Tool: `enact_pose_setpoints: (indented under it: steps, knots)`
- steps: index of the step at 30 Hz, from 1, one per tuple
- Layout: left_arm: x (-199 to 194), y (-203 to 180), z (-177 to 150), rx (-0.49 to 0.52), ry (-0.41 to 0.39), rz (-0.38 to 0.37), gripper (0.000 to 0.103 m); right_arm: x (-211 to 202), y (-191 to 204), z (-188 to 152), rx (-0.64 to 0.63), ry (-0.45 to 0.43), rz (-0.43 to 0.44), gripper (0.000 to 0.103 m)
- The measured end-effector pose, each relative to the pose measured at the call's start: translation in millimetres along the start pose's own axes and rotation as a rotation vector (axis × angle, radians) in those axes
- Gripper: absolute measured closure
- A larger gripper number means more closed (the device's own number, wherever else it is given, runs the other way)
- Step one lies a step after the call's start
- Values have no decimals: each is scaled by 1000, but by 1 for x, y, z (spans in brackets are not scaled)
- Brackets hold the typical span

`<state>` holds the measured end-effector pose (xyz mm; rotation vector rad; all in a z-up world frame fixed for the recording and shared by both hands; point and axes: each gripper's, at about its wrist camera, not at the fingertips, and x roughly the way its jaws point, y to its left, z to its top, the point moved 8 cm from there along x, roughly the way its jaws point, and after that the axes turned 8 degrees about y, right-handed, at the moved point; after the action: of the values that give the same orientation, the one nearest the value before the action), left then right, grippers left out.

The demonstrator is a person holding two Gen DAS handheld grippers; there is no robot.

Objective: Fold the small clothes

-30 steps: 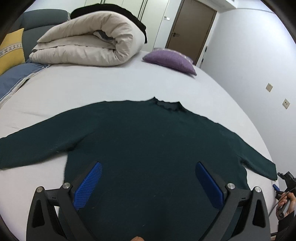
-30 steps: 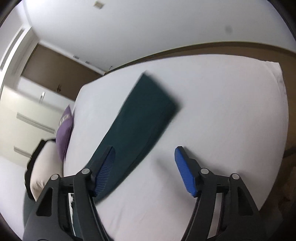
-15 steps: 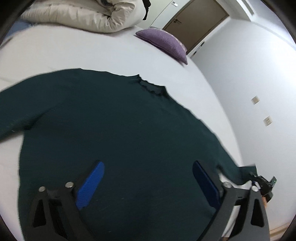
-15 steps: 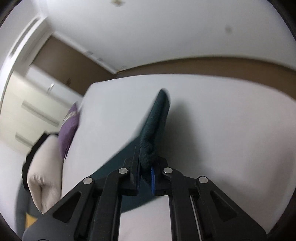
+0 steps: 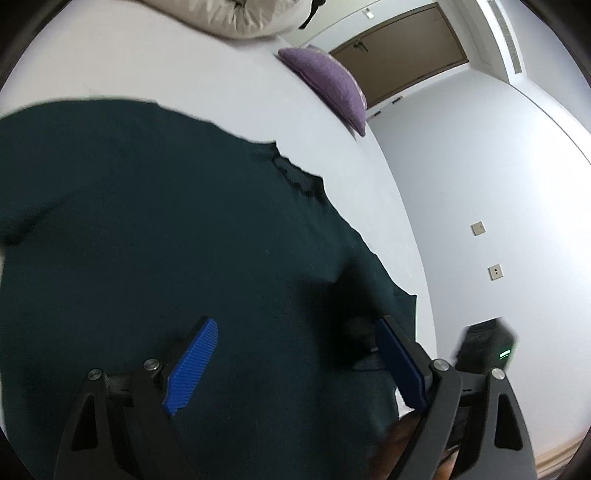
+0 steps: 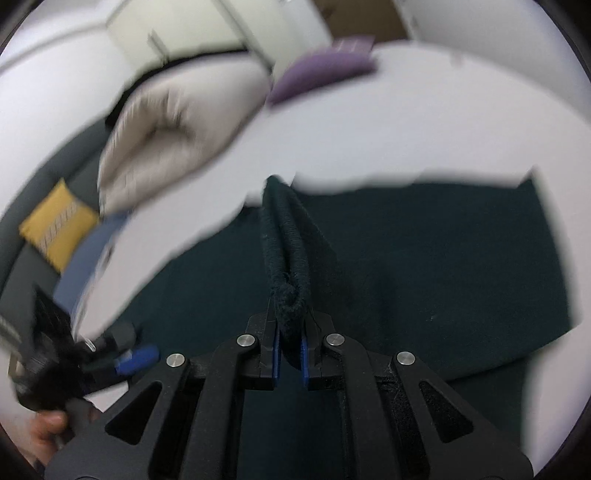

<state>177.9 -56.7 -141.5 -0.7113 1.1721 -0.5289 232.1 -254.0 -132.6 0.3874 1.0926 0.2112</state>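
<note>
A dark green sweater lies spread on the white bed, neck towards the far side. My left gripper is open and empty, hovering low over the sweater's body. My right gripper is shut on the sweater's sleeve cuff and holds it lifted over the sweater's body. The folded-over sleeve shows in the left wrist view at the right edge of the sweater.
A purple pillow and a rolled cream duvet lie at the far side of the bed. The bed's right edge runs close to a white wall. A yellow cushion sits on a grey sofa at left.
My right gripper closed on the sleeve cuff and carried it up and over the sweater's body. My left gripper moved lower and right over the sweater, still open.
</note>
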Motion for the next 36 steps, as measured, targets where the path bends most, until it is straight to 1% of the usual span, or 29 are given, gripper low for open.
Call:
enact_pose_setpoints:
  steps: [1, 2, 4, 5, 6, 7, 8, 9, 10, 11, 12, 13, 14, 16, 17, 18, 20, 21, 22, 24, 27, 30, 33, 34, 36]
  knots:
    - [7, 0, 2, -9, 13, -12, 15, 17, 2, -6, -7, 31, -4, 90]
    - [13, -1, 4, -13, 23, -22, 15, 31, 4, -20, -9, 41, -1, 87]
    - [25, -5, 4, -12, 43, -28, 15, 41, -1, -34, -8, 28, 40, 75]
    - [31, -8, 3, -9, 54, -32, 15, 45, 4, -58, -5, 19, 54, 68]
    - [39, -13, 3, -5, 66, -35, 15, 41, 3, -66, 6, 8, 74, 51]
    - [47, -17, 3, 1, 76, -34, 15, 35, 0, -73, 20, -7, 90, 47]
    - [53, -20, 3, 9, 86, -29, 16, 26, -1, -75, 27, -25, 104, 47]
    - [63, -24, 3, 16, 97, -19, 22, 14, -7, -79, 38, -41, 121, 47]
    - [71, -26, 1, 21, 115, -9, 34, 1, 3, -76, 54, -55, 130, 47]
    - [81, -28, 0, 22, 140, 4, 39, -9, -8, -77, 93, -69, 151, 47]
    - [90, -28, -1, 26, 161, 33, 50, -40, -11, -83, 130, -86, 176, 47]
    - [96, -28, -1, 36, 167, 63, 61, -58, -24, -83, 162, -100, 196, 47]
    - [100, -28, -1, 46, 167, 92, 67, -66, -40, -82, 220, -123, 220, 47]
    - [103, -28, 3, 56, 164, 135, 89, -86, -69, -84, 312, -141, 262, 46]
    - [102, -27, 5, 55, 164, 139, 90, -89, -83, -84, 361, -149, 289, 46]
    - [100, -28, 7, 52, 163, 133, 94, -93, -100, -85, 417, -160, 309, 46]
    - [94, -32, 14, 65, 144, 124, 94, -111, -125, -99, 489, -176, 336, 46]
    - [89, -36, 20, 73, 128, 117, 95, -112, -136, -100, 542, -188, 377, 46]
    - [83, -40, 23, 84, 112, 112, 95, -118, -146, -108, 572, -193, 404, 46]
    - [69, -53, 35, 123, 70, 107, 95, -116, -155, -108, 636, -198, 474, 46]
    - [47, -65, 46, 174, 16, 112, 95, -106, -153, -96, 660, -174, 520, 46]
    - [25, -64, 54, 202, -44, 119, 95, -93, -154, -83, 693, -153, 534, 46]
    - [10, -44, 62, 179, -85, 137, 95, -84, -167, -68, 735, -175, 508, 46]
    - [9, -35, 66, 166, -87, 141, 95, -82, -171, -63, 749, -183, 498, 48]
    - [12, -14, 71, 141, -76, 163, 95, -83, -180, -57, 779, -218, 499, 48]
